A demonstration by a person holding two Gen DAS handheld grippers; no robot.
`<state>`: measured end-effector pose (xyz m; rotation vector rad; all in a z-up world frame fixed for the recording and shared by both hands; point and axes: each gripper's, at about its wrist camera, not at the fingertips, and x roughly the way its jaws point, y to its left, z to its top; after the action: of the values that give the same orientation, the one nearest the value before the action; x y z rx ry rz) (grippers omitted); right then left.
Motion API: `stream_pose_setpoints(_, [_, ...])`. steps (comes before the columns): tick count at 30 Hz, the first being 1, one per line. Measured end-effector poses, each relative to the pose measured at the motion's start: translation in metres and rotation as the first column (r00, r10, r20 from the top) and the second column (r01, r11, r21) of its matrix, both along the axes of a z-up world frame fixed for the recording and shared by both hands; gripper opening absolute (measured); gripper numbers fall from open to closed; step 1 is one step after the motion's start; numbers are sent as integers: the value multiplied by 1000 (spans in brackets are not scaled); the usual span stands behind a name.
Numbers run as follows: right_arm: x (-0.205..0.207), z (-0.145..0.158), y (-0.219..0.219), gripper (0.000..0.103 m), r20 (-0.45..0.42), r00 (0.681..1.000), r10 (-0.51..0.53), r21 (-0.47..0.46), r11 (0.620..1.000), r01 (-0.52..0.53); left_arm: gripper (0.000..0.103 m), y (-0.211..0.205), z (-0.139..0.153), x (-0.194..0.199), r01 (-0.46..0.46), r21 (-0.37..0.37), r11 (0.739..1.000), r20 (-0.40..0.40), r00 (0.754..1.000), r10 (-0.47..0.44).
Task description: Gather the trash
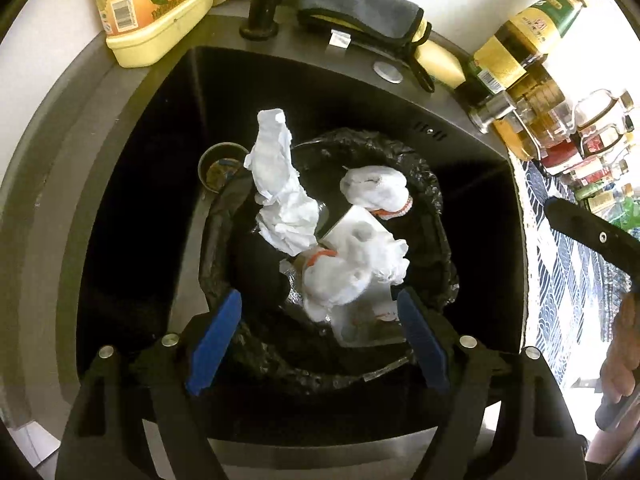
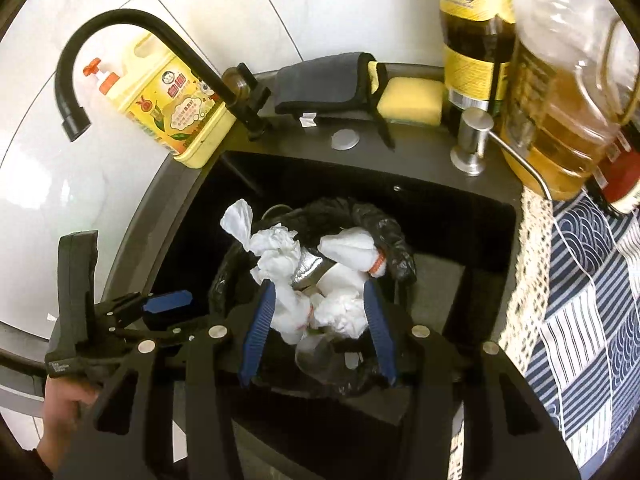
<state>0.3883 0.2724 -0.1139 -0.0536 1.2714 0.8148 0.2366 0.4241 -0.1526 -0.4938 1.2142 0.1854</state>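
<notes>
White wall tiles [image 2: 80,184] stand behind a dark sink [image 2: 460,216]. Down in the sink sits a bin with a black bag [image 1: 434,200] over its rim. White trash [image 1: 352,272] fills the bin: scrunched paper [image 1: 280,196], a small white bundle [image 1: 376,190] with an orange band near the bin's far rim, and a bit of silver foil [image 2: 308,270] in the middle.

At the sink's back edge stand a black tap [image 2: 132,28], a yellow soap bottle [image 2: 172,108], a folded grey cloth [image 2: 320,80] and a yellow sponge [image 2: 412,98]. Oil bottles [image 2: 560,92] stand at the back right corner of the counter, next to a blue patterned cloth [image 2: 592,300].

The left gripper [image 1: 320,336] points down over the bin's near rim. Its blue pads [image 1: 214,340] are spread wide and hold nothing. A hand [image 2: 60,420] holds its handle.

The right gripper [image 2: 318,320] also points down over the bin. Its pads [image 2: 378,320] are partly spread, with white paper showing between them. I cannot tell if they touch it.
</notes>
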Motion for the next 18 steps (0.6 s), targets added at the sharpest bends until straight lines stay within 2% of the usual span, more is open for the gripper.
stream_pose_setpoints(7, [-14,8,-19,47,5,999,-42,-14,999,43,78,-3,8,-10,-1,-10,1000,13,1000,1])
stream_pose_setpoints(18, [-34,23,-58,53,14,995,-94,-9,996,94,78,-28,26,-21,25,26,999,36,999,-26])
